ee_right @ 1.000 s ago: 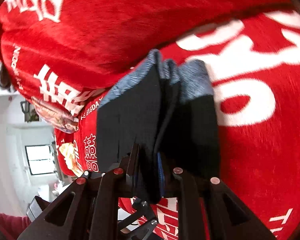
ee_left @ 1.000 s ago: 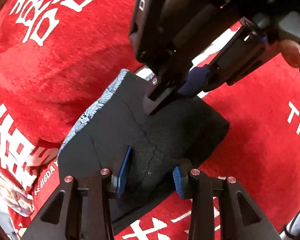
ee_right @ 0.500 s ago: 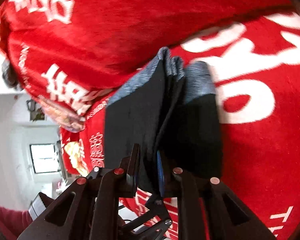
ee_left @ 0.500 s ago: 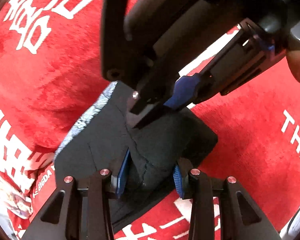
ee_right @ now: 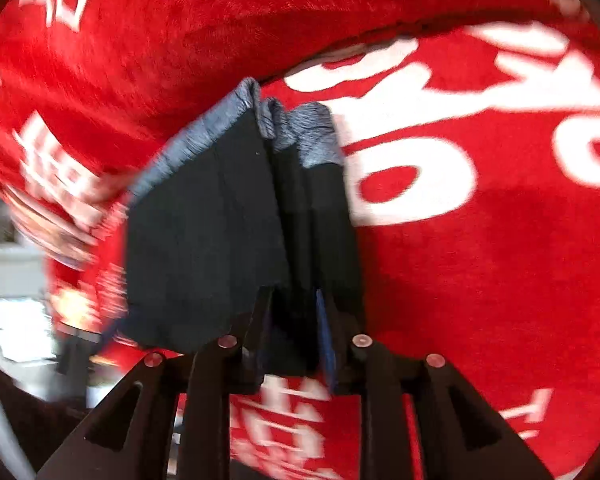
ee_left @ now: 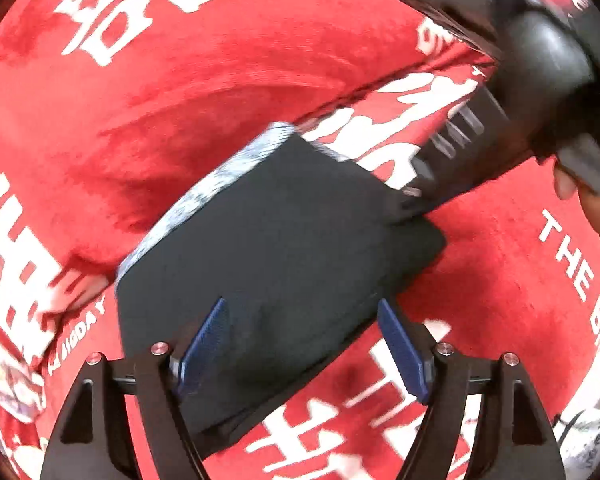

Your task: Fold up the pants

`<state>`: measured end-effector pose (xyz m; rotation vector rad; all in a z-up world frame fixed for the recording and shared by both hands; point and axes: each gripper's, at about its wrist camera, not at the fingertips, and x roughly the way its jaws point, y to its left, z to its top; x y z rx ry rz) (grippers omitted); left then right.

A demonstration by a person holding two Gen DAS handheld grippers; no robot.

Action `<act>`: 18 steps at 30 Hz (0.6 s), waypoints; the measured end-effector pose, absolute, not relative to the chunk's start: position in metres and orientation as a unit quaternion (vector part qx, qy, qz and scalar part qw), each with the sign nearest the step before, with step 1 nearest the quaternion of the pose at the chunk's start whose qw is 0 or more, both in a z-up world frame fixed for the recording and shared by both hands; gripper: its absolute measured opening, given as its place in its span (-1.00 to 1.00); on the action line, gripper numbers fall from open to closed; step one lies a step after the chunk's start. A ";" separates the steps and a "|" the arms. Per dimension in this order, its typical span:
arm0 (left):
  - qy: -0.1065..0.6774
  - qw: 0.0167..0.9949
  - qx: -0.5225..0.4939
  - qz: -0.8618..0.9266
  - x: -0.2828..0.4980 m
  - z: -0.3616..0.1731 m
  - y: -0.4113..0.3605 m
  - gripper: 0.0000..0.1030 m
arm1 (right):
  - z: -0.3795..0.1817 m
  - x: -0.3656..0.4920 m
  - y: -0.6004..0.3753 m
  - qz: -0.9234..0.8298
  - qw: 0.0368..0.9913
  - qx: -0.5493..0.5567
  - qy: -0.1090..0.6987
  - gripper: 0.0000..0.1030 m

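The pants [ee_left: 284, 240] are dark, with a grey-blue waistband, folded into a small thick rectangle on the red blanket. My left gripper [ee_left: 304, 344] is open, its blue pads either side of the near edge of the bundle, not pinching it. The right gripper's body [ee_left: 480, 128] reaches in from the upper right and holds the bundle's far right corner. In the right wrist view the pants [ee_right: 220, 240] stand as stacked layers, and my right gripper [ee_right: 296, 336] is shut on the layers' near edge.
A red plush blanket [ee_left: 180, 92] with large white lettering covers the whole surface and bulges up behind the pants. A hand [ee_left: 596, 208] shows at the right edge. A pale room [ee_right: 16, 280] shows far left in the right wrist view.
My left gripper has opened and let go of the pants' near edge. The right gripper has swung back to the upper right, still gripping the bundle, which now lies flatter.
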<state>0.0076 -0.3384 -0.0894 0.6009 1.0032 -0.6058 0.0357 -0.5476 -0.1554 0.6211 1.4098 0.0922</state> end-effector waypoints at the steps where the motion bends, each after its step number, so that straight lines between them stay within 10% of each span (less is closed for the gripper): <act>1: 0.476 0.790 0.267 -0.279 0.010 -0.087 -0.331 0.52 | -0.154 0.031 -0.548 0.038 0.722 0.259 0.640 -0.50; 18: 0.610 0.758 0.167 -0.159 0.063 -0.111 -0.217 0.52 | -0.126 0.003 -0.524 -0.086 0.725 0.226 0.645 -0.26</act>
